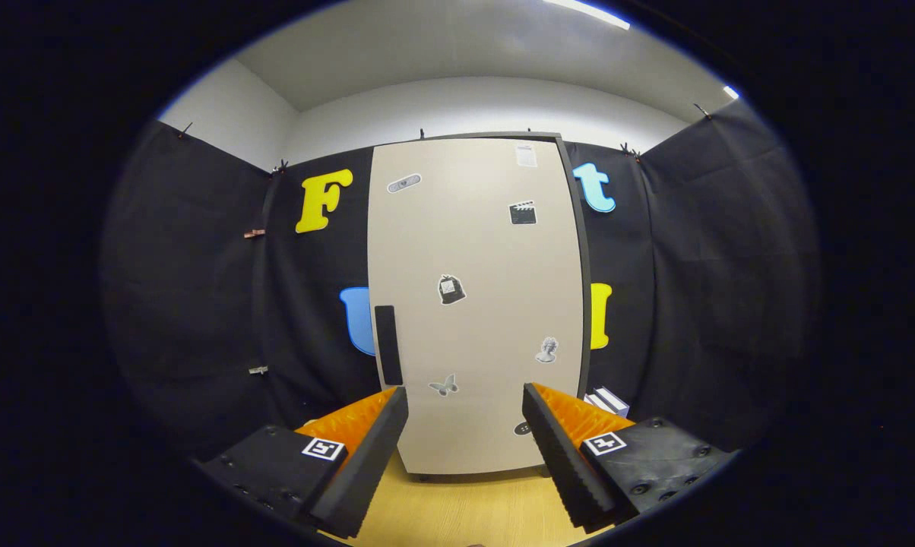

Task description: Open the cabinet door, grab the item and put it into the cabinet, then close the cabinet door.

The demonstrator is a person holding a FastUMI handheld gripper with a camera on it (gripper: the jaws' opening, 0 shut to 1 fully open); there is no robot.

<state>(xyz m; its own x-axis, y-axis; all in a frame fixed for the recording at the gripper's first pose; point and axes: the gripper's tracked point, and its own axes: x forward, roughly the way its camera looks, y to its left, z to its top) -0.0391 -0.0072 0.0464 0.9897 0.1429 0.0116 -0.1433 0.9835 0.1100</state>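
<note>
One slim handle (387,346) on that shut cabinet door (476,304), and your gripper (465,441) is spread wide, so come in off-centre and you'll probably just skid off it.

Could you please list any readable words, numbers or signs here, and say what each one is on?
None can be read.
Cabinet door, shut: its stickers are pictures or too small to read.
Tool, open, short of the door: the square markers on it are coded patterns, not text.

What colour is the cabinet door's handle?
Black, on the beige cabinet door; the handle shows in the gripper view.
</note>
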